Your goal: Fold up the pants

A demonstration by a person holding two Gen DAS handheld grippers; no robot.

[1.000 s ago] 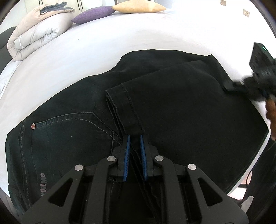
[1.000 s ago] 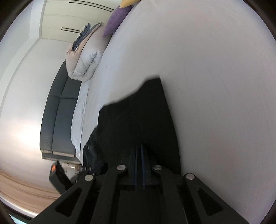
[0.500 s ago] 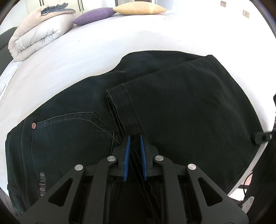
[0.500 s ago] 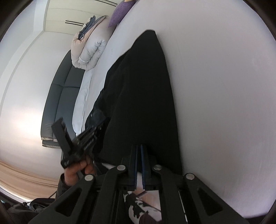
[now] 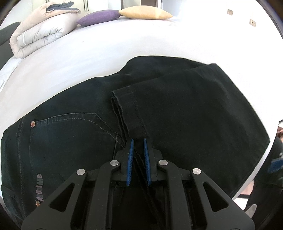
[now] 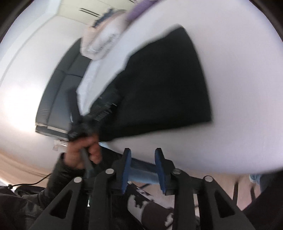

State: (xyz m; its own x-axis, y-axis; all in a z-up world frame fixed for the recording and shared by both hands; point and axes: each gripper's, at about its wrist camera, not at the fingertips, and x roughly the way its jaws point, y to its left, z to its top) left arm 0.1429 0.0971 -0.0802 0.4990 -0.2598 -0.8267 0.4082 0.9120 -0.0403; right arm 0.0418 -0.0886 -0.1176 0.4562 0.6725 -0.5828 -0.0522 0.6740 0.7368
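Black jeans (image 5: 185, 120) lie on the white bed (image 5: 123, 44), the legs folded back over the seat. The leg hem (image 5: 130, 109) ends just past my left gripper (image 5: 138, 141), which is shut on the hem's cloth, with dark layers running between the blue pads. My right gripper (image 6: 143, 151) hangs off the bed's near edge, short of the folded jeans (image 6: 168, 85). Its jaws are opening and nothing is between them. In the blurred right wrist view, a hand (image 6: 84, 152) holds the left gripper's handle.
A rolled duvet (image 5: 40, 33), a purple pillow (image 5: 99, 16) and a yellow pillow (image 5: 145, 14) lie at the far end of the bed. A dark sofa (image 6: 58, 99) stands beside the bed. The bed's edge runs close along the jeans' right side.
My right gripper let go of the jeans' fold, drew back off the bed's edge and parted its jaws. The left gripper stayed shut on the hem.
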